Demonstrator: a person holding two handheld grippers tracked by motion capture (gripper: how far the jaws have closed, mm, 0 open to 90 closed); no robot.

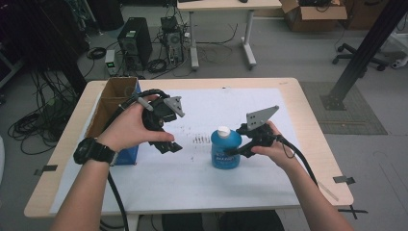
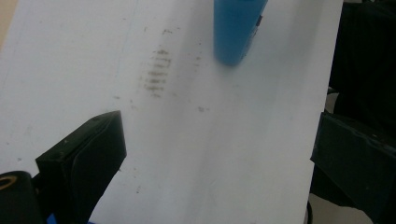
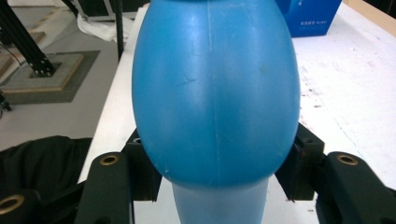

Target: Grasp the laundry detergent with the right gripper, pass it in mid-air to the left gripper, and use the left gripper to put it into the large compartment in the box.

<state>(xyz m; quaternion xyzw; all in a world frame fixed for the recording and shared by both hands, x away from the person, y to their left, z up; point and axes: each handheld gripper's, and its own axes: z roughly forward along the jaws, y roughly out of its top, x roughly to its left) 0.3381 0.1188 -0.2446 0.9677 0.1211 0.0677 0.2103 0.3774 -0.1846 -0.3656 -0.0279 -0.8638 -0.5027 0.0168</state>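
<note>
Near the middle of the white sheet (image 1: 192,183) on the table (image 1: 308,110), from the high view, we see a blue bottle (image 1: 226,150) standing upright with its white cap (image 1: 223,130) on top, so its long axis runs straight up. Our right gripper (image 1: 234,151) comes at it level from its right side and is clamped on the lower body, which makes the right hand (image 1: 270,147) plainly the nearer one. Our left gripper (image 1: 169,146) hangs to the bottle's left, apart from it, held in the left hand (image 1: 129,127), with a brown-and-blue cardboard box (image 1: 113,108) just behind that hand. From the left gripper view, we look down along jaws that stand wide with nothing between them but bare sheet and some dark smudges (image 2: 156,74); the blue bottle (image 2: 237,30) lies ahead and a little to the right of that gap, well clear of the pads. From the right gripper view, the blue bottle (image 3: 215,93) bulges across the frame, its seam running up the middle, and both black pads press its flanks low down, where the body narrows. We judge that any lift must go straight along that upright axis, since the hold sits low and the bottle could tip over the jaws.
</note>
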